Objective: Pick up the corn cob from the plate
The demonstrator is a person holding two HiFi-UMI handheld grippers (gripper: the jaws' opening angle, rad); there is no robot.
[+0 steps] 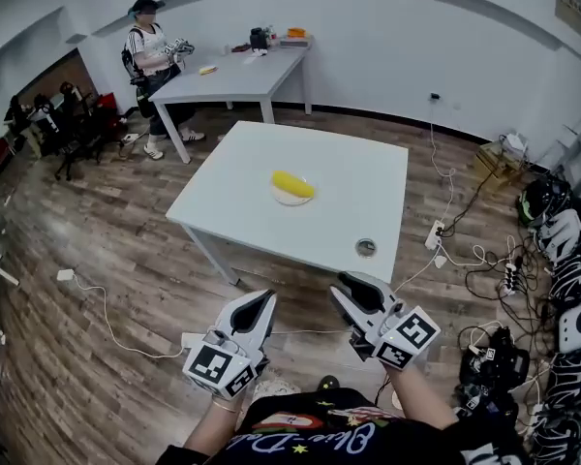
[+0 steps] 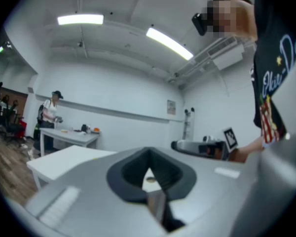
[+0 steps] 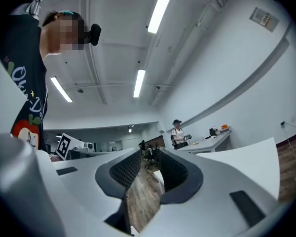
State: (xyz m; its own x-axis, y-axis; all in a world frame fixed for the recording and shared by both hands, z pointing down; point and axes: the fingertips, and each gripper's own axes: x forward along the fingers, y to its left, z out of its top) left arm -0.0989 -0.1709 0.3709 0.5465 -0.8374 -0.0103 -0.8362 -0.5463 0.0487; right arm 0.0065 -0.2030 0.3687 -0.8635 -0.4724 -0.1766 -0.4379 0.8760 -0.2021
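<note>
Scene: white table [image 1: 242, 187] set at an angle on a wood floor [image 1: 107, 260].

- The corn cob [image 1: 292, 184] lies on a white plate [image 1: 289, 201] about mid-table, slightly toward the far edge.
- A small round object [image 1: 365, 247] sits close to the table's near-right corner, well apart from the plate and off to the right of the line from the grippers to the cob.
- On the floor off the right edge are a white power strip [image 1: 434, 233] and loose cables [image 1: 470, 260]. More dark and white gear is heaped along the right wall.
- Beyond the far-left corner is a second table [image 1: 237, 74] carrying small items, with a person [image 1: 152, 61] standing at its left end. Dark chairs [image 1: 73, 124] are further left.

Cob: yellow, lying flat. Its long axis runs left to right, roughly parallel to the table's near edge, with the right end a little nearer. I cannot tell which end is the tip.

Grippers: both are held short of the near edge, over the floor, pointing toward the table.

- Left gripper [image 1: 267, 298]: the jaws are clenched tip to tip and hold nothing. The table top and the round object show through the hollow between the pads.
- Right gripper [image 1: 346, 285]: the jaws are released, a narrow gap apart. Only floor shows between them in the right gripper view.
</note>
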